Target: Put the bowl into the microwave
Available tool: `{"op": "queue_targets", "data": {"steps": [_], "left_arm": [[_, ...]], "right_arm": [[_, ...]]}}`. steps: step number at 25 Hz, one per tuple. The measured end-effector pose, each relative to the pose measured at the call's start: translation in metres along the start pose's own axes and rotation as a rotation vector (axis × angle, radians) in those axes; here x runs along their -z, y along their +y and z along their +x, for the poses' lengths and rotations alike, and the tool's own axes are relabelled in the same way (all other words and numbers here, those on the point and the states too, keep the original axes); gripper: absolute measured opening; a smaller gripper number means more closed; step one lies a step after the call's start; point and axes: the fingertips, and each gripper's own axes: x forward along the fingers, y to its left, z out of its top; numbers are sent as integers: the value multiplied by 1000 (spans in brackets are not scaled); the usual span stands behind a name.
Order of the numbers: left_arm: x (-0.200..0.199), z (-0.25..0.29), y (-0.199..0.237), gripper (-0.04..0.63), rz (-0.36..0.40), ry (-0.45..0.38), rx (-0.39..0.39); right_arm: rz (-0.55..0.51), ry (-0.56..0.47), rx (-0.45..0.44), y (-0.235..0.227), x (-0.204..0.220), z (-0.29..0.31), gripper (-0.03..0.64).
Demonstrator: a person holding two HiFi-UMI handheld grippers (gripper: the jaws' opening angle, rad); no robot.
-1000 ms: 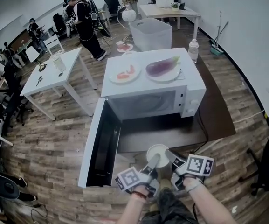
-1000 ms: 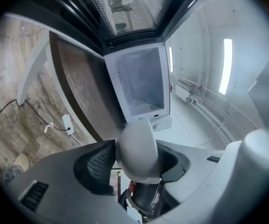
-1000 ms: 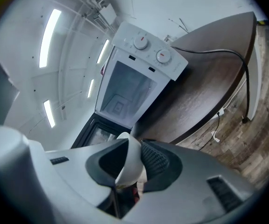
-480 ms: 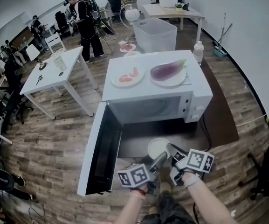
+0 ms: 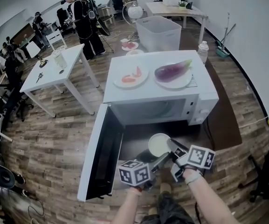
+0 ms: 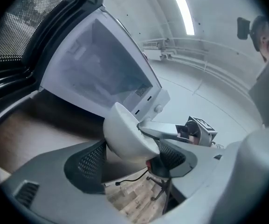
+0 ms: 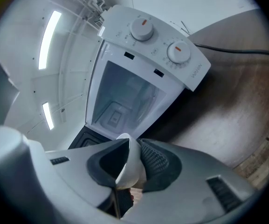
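Bowl [image 5: 158, 144] hangs just before the microwave [image 5: 158, 107] mouth, not yet inside.
Head view: right gripper [image 5: 174, 148] pinches its rim, left gripper [image 5: 158, 162] alongside. Left gripper view: fingers [image 6: 85, 164] have just spread wide, bowl between them unpressed; a bump could twist it. Right gripper view: fingers [image 7: 155, 164], just tightened, clamp only the thin rim; a slip would drop it short of the microwave.
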Motion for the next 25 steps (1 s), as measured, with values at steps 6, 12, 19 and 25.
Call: {"op": "queue_targets", "data": {"steps": [6, 12, 19, 25], "left_arm": [[-8, 9, 11, 365, 4, 1, -8], [-21, 22, 21, 365, -33, -14, -16], [-34, 34, 34, 371, 87, 29, -61], [-46, 43, 44, 371, 127, 52, -107]], "right_arm": [[-42, 11, -8, 4, -10, 15, 81], [-108, 9, 8, 6, -26, 32, 81], [-111, -2, 9, 4, -40, 50, 81], [-131, -7, 10, 5, -51, 64, 81]]}}
